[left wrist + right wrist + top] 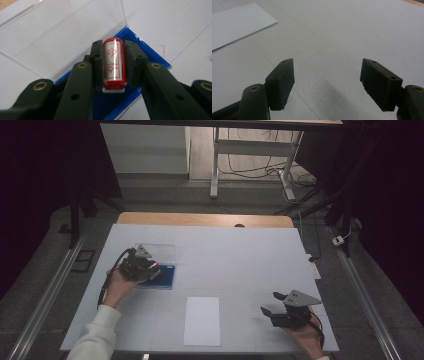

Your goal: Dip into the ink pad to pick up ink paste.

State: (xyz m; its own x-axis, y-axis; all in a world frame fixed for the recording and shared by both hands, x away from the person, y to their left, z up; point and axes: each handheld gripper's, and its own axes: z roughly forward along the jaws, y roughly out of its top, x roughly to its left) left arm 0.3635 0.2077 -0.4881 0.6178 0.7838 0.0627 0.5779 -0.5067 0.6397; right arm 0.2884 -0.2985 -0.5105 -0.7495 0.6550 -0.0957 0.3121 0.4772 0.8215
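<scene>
Left gripper [113, 67] is clamped on a red stamp [113, 62], seen centre of the left gripper view: both pads press its sides, the stamp lies along the jaws, white label with red characters facing up, a white end piece at the near end. Below the stamp sits a blue tray [140, 42] with a clear lid [62, 32] folded open toward the upper left of that frame; whether the stamp touches the tray cannot be told. In the high view the left gripper [150, 270] is at left of centre, over the blue tray [167, 279], which lies on the white table [240, 255]. A sheet of white paper [202, 321] lies flat at lower centre, well apart from the tray. Right gripper [274, 304] is at lower right of the high view, jaws wide apart, nothing between them; in the right gripper view it [327, 72] hangs over bare table [352, 30], with the paper's corner [239, 22] at upper left.
</scene>
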